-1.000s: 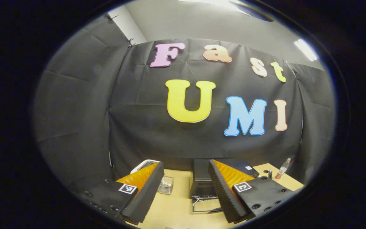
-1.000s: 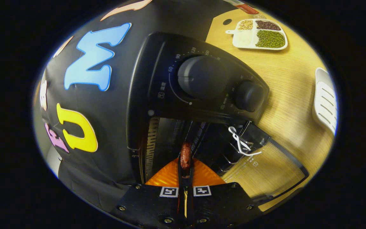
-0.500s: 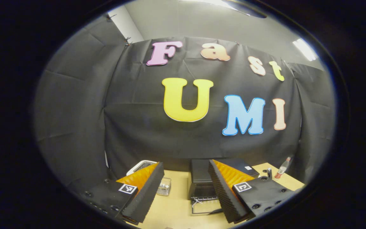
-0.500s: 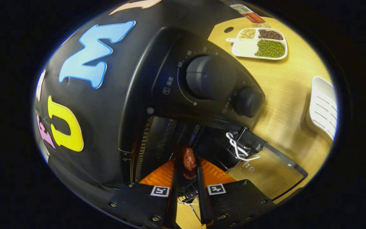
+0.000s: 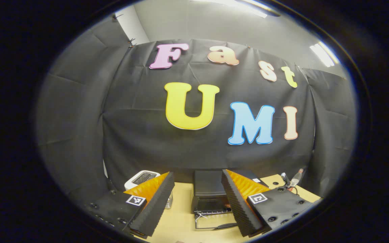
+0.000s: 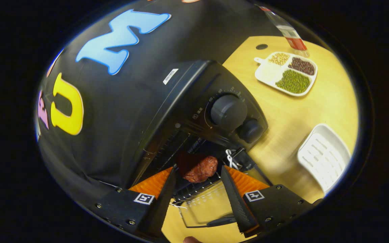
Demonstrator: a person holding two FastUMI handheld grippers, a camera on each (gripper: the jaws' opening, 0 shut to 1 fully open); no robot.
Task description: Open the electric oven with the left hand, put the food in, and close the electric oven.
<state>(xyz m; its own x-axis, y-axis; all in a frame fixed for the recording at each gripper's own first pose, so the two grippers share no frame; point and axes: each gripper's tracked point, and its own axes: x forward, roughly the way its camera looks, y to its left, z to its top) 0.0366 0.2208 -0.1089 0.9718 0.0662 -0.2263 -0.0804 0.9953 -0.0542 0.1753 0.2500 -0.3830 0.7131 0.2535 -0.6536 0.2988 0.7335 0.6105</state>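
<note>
The black electric oven (image 6: 187,101) stands with its glass door (image 6: 208,209) folded down and open. A reddish-brown piece of meat (image 6: 202,166) lies on the wire rack at the oven's mouth. My right gripper (image 6: 198,172) is open just in front of it, a finger on either side and neither touching the meat. In the left gripper view the oven (image 5: 209,184) sits farther off on the wooden table (image 5: 181,222), its door (image 5: 211,222) down. My left gripper (image 5: 198,173) is open and holds nothing, raised well back from the oven.
Right of the oven lie a white divided tray of beans (image 6: 287,72), a bottle (image 6: 290,33) and a white slotted dish (image 6: 322,155). Left of the oven stand a white appliance (image 5: 140,177) and a glass jar (image 5: 169,201). The black cloth wall is close behind.
My right gripper has gone from shut on the meat to open, left it on the rack and drawn back from the oven. The left gripper view has drifted slightly.
</note>
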